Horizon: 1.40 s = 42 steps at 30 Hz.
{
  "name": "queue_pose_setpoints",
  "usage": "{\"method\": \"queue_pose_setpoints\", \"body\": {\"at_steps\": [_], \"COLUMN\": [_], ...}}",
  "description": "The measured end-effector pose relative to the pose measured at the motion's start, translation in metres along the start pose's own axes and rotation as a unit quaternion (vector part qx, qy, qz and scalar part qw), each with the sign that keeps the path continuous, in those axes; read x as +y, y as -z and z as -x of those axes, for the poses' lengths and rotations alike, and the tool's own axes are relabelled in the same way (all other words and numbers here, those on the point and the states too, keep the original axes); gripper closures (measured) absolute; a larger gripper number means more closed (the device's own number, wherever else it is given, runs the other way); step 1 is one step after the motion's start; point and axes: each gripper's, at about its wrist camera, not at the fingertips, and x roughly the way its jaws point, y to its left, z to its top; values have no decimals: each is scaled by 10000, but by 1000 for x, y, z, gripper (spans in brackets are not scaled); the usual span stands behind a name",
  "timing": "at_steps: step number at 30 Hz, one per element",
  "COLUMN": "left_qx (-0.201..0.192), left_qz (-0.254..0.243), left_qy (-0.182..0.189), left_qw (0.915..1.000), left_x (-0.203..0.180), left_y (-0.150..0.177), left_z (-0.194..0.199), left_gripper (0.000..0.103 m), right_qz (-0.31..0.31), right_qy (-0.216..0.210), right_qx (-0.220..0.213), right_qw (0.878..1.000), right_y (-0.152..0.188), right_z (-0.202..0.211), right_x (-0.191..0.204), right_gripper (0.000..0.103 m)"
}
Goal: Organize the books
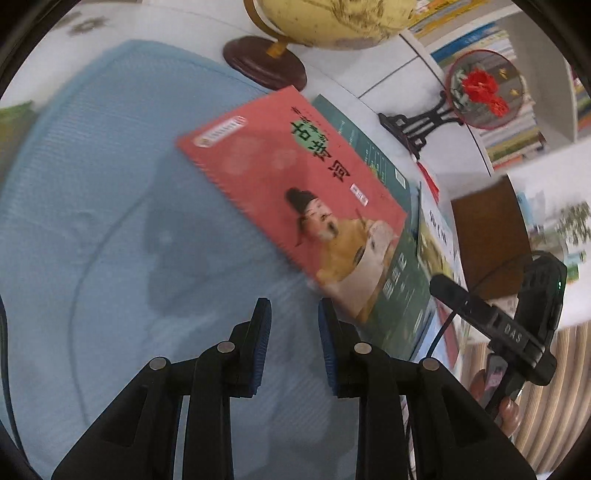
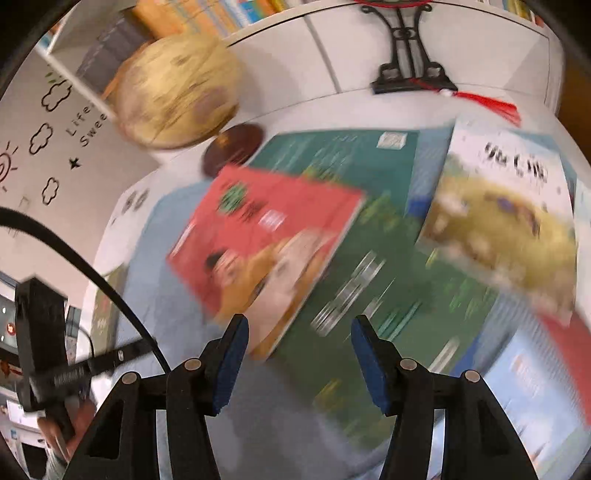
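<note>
Blue mat (image 1: pixel 92 221) covers most of the white tabletop (image 1: pixel 343 99); books piled at its 3 o'clock edge in the left wrist view. Red book (image 1: pixel 295 195), cartoon scholar figure on the cover, lies on top, tilted, its low corner just ahead of the left gripper (image 1: pixel 295 325). Under it a green book (image 1: pixel 399 306), sticking out toward 4 o'clock. Beside that, at 3 o'clock, a white-and-yellow book (image 1: pixel 439 236), mostly seen edge-on here.

Left gripper: jaws apart with a narrow gap, nothing between the blue pads, only mat behind them. Right gripper (image 2: pixel 299 354): jaws wider apart, empty, hovering over the green book (image 2: pixel 369 302); whether the pads touch it can't be told, view is motion-blurred. Red book (image 2: pixel 266 236) sits at 11 o'clock from that gripper, white-and-yellow book (image 2: pixel 506 221) at 2 o'clock, overlapping the green one.

Globe (image 1: pixel 332 18) on a dark round wooden base (image 1: pixel 264 62) at 12 o'clock past the books. Black ornate stand (image 1: pixel 417 125) holding a round fan with a red flower (image 1: pixel 484 88) at 1 o'clock; red tassel (image 2: pixel 491 103) lies beside the stand foot. Bookshelf (image 1: pixel 517 122) behind.
</note>
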Motion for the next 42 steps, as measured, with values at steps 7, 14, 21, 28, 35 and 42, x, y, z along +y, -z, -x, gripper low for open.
{"method": "queue_pose_setpoints", "body": {"at_steps": [7,14,21,28,35,42], "left_qx": [-178,-199,-104,-86,-38,-1], "left_qz": [578,791,923,913,769,696], "left_qy": [-131,-246,-147,-92,-199,-616], "left_qw": [9981,9964,9956,9957,9968,9957], "left_x": [-6,1,5,14,38,65], "left_y": [-13,-21,-29,-24,20,69], "left_z": [-24,-33,-46,-39,-5,33], "left_gripper": [80,80,80,80,80,80], "right_qz": [337,1108,1522,1421,1461,1624], "right_qy": [58,-37,-41,-248,-518,-799], "right_qx": [-87,-172,192,477,833,1432], "right_qw": [9994,9937,9882,9884,9844,9730], "right_y": [-44,-81,-87,-64,15,105], "right_z": [-32,-63,-90,-82,-59,-45], "right_x": [-8,21,36,35,51,81], "right_gripper": [47,47,47,47,47,47]}}
